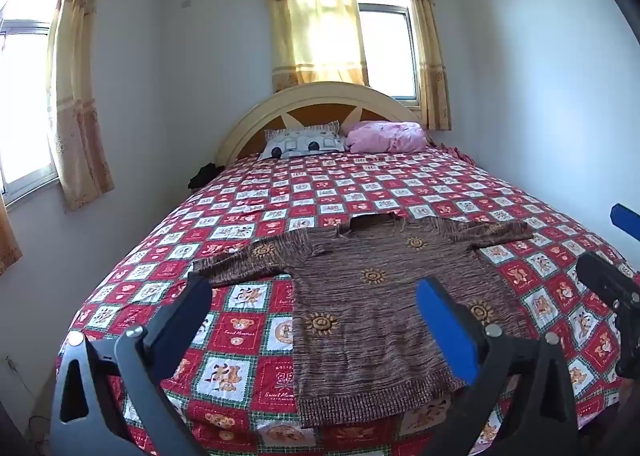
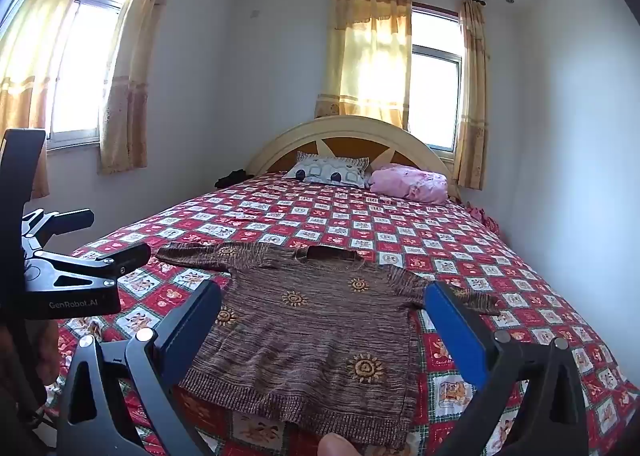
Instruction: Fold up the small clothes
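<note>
Both our grippers, left gripper [image 1: 318,320] and right gripper [image 2: 324,330], hang released above the bed's [image 1: 360,184] near edge. We see the brown sweater [image 1: 372,296] spread flat there, sleeves out; no fold made yet.

Coarse brown knit sweater [image 1: 372,296] with ribbed hem, smooth printed cotton bedspread [image 1: 360,184], glossy cream wooden headboard [image 1: 320,96], thin sheer curtains [image 1: 316,16], matt black gripper frame [image 2: 72,284] with blue pads
</note>
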### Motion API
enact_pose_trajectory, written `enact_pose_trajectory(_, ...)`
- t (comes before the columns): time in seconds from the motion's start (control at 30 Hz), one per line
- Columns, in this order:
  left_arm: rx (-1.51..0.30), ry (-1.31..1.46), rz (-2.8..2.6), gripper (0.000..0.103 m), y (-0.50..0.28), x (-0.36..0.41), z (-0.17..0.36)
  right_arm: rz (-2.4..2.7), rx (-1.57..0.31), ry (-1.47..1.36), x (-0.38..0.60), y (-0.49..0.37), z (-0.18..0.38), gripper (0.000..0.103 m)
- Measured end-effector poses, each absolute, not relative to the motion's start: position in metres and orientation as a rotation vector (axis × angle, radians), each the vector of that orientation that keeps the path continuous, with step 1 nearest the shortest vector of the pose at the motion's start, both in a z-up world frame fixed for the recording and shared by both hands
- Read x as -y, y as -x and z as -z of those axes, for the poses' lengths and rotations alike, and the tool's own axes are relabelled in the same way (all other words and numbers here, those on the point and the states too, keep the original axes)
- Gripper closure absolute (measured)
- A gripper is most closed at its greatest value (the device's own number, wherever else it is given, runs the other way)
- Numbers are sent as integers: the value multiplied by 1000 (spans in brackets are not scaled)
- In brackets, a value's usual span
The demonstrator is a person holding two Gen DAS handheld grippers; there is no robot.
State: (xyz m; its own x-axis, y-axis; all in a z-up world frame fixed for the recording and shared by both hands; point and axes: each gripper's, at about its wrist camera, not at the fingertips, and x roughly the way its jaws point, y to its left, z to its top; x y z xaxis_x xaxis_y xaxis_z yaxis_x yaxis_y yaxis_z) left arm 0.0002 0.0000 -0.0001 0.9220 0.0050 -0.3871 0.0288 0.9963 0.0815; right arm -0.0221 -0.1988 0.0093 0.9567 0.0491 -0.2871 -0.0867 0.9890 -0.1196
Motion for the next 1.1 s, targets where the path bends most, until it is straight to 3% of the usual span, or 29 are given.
enact_pose_trajectory(1.1, -400, -33, -14, 0, -3, -9, 0, -59, -324, 123, 193, 22, -1, 1)
